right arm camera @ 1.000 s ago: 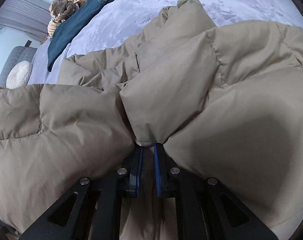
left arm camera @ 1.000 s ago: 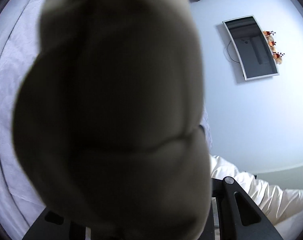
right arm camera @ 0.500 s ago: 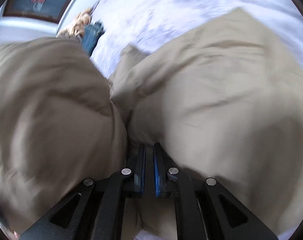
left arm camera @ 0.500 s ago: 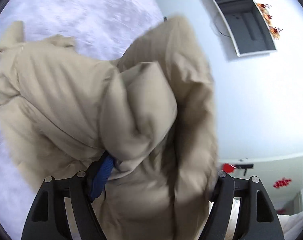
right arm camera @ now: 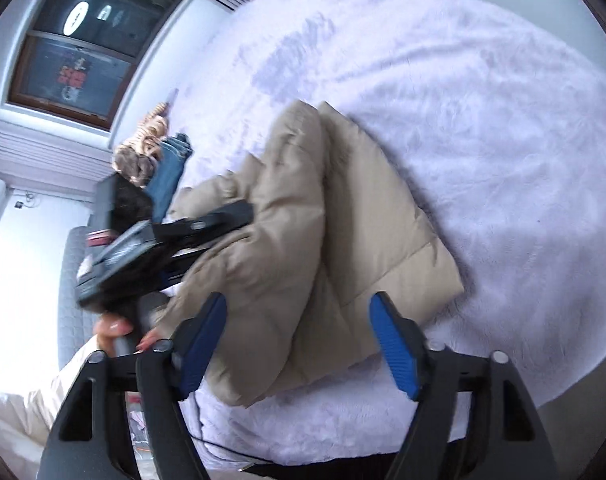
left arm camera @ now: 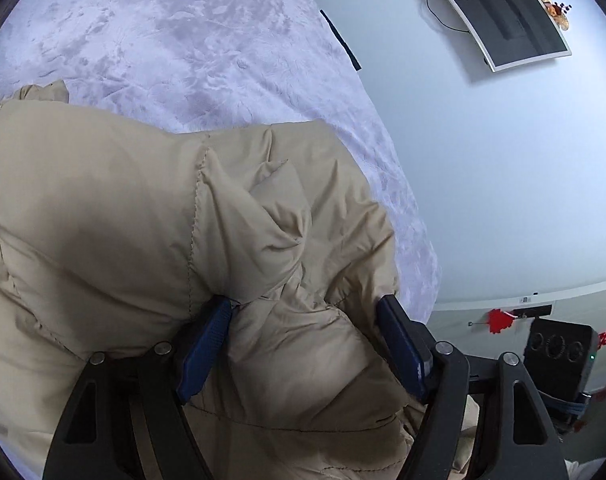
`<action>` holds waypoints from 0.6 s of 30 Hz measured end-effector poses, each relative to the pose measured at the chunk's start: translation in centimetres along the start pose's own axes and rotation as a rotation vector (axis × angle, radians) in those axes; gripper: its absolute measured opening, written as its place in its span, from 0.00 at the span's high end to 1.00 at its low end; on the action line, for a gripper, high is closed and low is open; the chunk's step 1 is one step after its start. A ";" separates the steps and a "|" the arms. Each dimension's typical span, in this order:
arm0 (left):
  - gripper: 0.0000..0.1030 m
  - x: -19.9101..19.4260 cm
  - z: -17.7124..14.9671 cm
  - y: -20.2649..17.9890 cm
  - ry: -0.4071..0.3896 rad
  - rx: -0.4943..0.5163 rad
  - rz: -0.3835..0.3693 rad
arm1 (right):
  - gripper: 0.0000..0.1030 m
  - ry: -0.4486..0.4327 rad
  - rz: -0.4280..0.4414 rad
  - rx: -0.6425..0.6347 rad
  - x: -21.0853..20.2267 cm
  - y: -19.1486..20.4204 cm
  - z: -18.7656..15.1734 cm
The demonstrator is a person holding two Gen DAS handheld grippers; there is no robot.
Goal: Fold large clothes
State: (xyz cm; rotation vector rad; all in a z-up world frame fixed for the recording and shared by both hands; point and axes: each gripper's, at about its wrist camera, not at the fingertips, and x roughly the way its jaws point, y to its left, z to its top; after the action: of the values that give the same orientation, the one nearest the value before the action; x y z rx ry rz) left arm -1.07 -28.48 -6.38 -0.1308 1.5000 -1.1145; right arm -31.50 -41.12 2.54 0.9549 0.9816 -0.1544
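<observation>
Beige puffer jacket bunched roughly folded on bed, needs tidying; left gripper and right gripper both spread wide, gripping nothing.

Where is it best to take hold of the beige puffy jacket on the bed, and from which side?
Probably the beige puffy jacket's flat quilted corner, approached from the open bed side: it lies thin at the edge, whereas the middle is bunched thick.
</observation>
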 end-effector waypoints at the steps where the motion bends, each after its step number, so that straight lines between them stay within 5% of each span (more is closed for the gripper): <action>1: 0.27 -0.3 -1.2 0.7 -0.001 0.010 0.010 | 0.24 0.007 0.028 -0.006 -0.6 0.4 -0.2; 5: 0.27 -1.0 -1.4 0.5 -0.011 0.043 0.054 | 0.22 0.079 0.131 -0.020 0.0 2.5 -0.3; 9: 0.27 -4.5 -1.8 -0.8 -0.116 0.120 0.115 | 0.24 0.116 -0.008 -0.060 3.7 4.2 0.3; 10: 0.27 -6.1 -2.0 -0.9 -0.170 0.140 0.149 | 0.45 0.108 -0.049 -0.056 4.6 4.3 0.9; 11: 0.27 -7.7 -2.1 -0.6 -0.231 0.154 0.191 | 0.79 0.092 -0.076 -0.050 5.2 4.4 0.9; 15: 0.27 -11.6 -1.9 2.6 -0.391 0.124 0.368 | 0.86 0.033 -0.199 -0.142 5.2 4.6 1.9; 18: 0.27 -10.3 -0.4 6.1 -0.396 0.052 0.433 | 0.86 0.015 -0.261 -0.162 4.6 3.6 2.0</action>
State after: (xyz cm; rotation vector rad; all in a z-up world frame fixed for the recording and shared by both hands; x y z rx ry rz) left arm 4.61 -18.35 -3.28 0.0120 1.0763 -0.7251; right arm -25.72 -39.13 1.64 0.6788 1.1133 -0.2823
